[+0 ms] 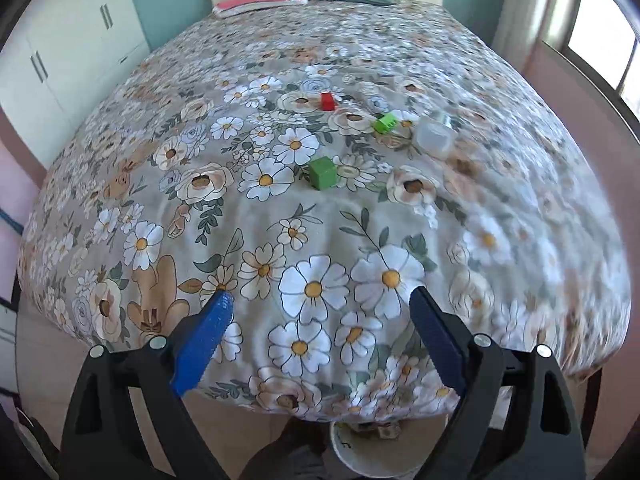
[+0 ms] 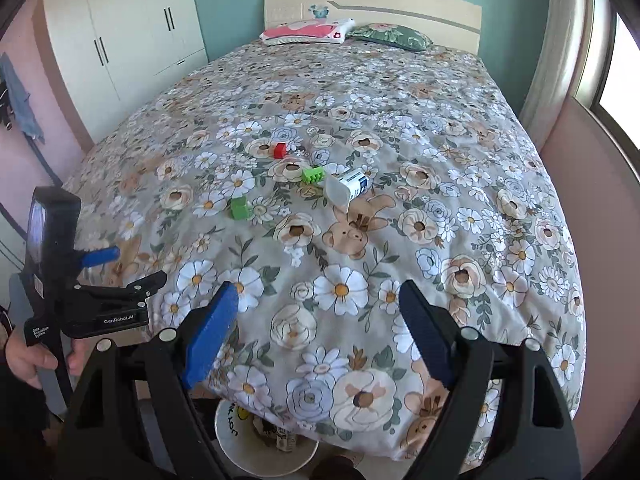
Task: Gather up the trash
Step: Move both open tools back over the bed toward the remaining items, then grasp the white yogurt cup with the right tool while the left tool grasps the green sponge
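Left gripper point(image 1: 320, 304) and right gripper point(image 2: 316, 296), both with jaws spread and empty, hover over the foot of the floral bedspread point(image 2: 460, 128). Trash lies mid-bed, well apart from both: green block point(image 2: 240, 207), green toothed piece point(image 2: 312, 175), red piece point(image 2: 280, 150), tipped white bottle point(image 2: 347, 187). Take the nearest block first, straddling its flat sides. White bin point(image 2: 240, 440) stands on the floor below the bed's foot edge; open room all round

Left tongs point(image 1: 320, 298) gape wide, holding nothing; right tongs point(image 2: 316, 290) likewise spread, level beside them.
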